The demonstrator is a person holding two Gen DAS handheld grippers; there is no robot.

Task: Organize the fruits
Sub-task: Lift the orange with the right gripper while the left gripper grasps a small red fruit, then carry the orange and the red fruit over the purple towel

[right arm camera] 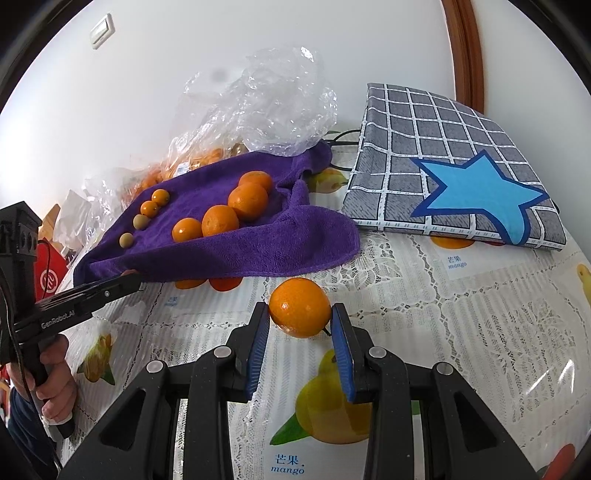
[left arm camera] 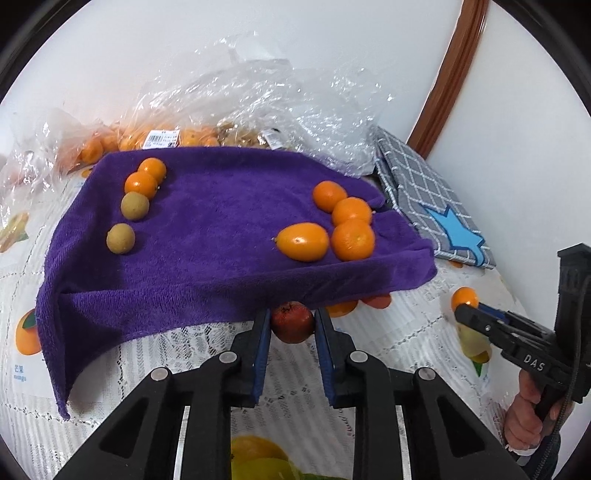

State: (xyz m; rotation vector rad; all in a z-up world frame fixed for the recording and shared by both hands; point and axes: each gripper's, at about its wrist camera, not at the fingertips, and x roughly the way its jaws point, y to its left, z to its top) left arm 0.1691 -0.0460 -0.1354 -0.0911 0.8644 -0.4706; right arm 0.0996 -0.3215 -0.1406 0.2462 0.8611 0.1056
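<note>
Left gripper [left arm camera: 291, 325] clamped on dark red fruit [left arm camera: 293, 322], right gripper [right arm camera: 300, 325] clamped on orange [right arm camera: 299, 307]

White wall [right arm camera: 184, 74], light switch [right arm camera: 101, 30], brown wooden frame [right arm camera: 466, 55], fruit-print lace tablecloth [right arm camera: 461, 314].

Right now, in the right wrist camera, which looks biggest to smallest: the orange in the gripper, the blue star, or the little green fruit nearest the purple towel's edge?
1. Blue star, on the checked cloth.
2. Orange, pinched in the right gripper; it sits close to the camera, so it looks bigger than it is.
3. Little green fruit on the purple towel, farther away.
</note>
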